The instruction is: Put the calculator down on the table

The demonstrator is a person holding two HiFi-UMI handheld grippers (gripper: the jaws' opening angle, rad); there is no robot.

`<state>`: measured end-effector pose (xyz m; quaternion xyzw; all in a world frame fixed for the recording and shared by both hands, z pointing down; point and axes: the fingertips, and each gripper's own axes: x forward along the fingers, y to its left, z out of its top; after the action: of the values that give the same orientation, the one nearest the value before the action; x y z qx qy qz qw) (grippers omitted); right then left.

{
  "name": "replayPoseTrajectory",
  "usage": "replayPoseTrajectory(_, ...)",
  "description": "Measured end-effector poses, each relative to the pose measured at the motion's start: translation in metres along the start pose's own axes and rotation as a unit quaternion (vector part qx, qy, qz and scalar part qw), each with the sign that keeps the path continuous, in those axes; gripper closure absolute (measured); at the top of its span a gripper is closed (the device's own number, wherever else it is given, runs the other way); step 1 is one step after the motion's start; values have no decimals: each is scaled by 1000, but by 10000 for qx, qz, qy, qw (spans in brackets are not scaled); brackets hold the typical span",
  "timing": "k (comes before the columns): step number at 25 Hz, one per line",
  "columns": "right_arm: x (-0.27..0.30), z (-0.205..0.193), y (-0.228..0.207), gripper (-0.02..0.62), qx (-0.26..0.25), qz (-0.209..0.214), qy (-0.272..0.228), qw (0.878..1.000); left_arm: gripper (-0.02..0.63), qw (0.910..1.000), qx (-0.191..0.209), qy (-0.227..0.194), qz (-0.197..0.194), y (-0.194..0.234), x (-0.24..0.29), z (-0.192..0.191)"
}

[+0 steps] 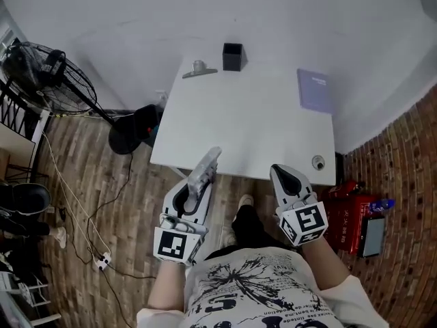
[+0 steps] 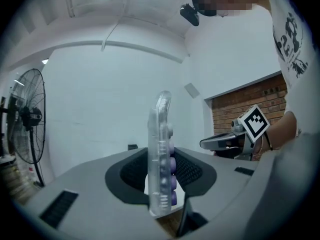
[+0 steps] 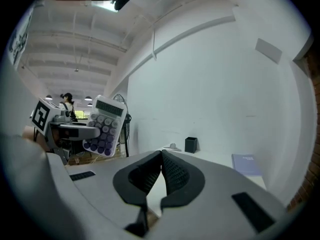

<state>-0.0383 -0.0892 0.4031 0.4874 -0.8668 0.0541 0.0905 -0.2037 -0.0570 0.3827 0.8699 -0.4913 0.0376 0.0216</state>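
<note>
A clear calculator (image 1: pixel 203 171) with purple and white keys stands on edge between the jaws of my left gripper (image 1: pixel 193 192), which is shut on it just short of the white table's (image 1: pixel 252 125) near edge. In the left gripper view the calculator (image 2: pixel 161 156) rises upright between the dark pads. The right gripper view shows the calculator's (image 3: pixel 104 126) key face at the left. My right gripper (image 1: pixel 287 178) hovers beside it at the table's near edge, its jaws shut with nothing between them (image 3: pixel 161 176).
On the table stand a black pen cup (image 1: pixel 233 56) and a metal clip (image 1: pixel 199 70) at the back, a purple booklet (image 1: pixel 313 90) at the right, and a small round thing (image 1: pixel 318 162) near the front right corner. A fan (image 1: pixel 51 74) and cables lie left, a red box (image 1: pixel 351 214) right.
</note>
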Motion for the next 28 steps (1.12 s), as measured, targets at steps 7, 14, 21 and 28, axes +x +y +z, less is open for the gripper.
replayPoseTrajectory(7,80,-4,-72,581,142,-163,214,9995,465,9993,-76,177,-317,32,116,-11)
replayPoseTrajectory(14,141,-22,-137,580,354,-328,573,9972,463,9945,106,717,-757,46,217,-48)
replayPoseTrajectory(21,181,-55,-176,581,480,-362,1048,9927,463,9791,-297,1489,-1350,41,282,-101)
replayPoseTrajectory(28,208,-84,-201,581,569,-344,1333,9888,463,9619,-479,2146,-1627,32,325,-154)
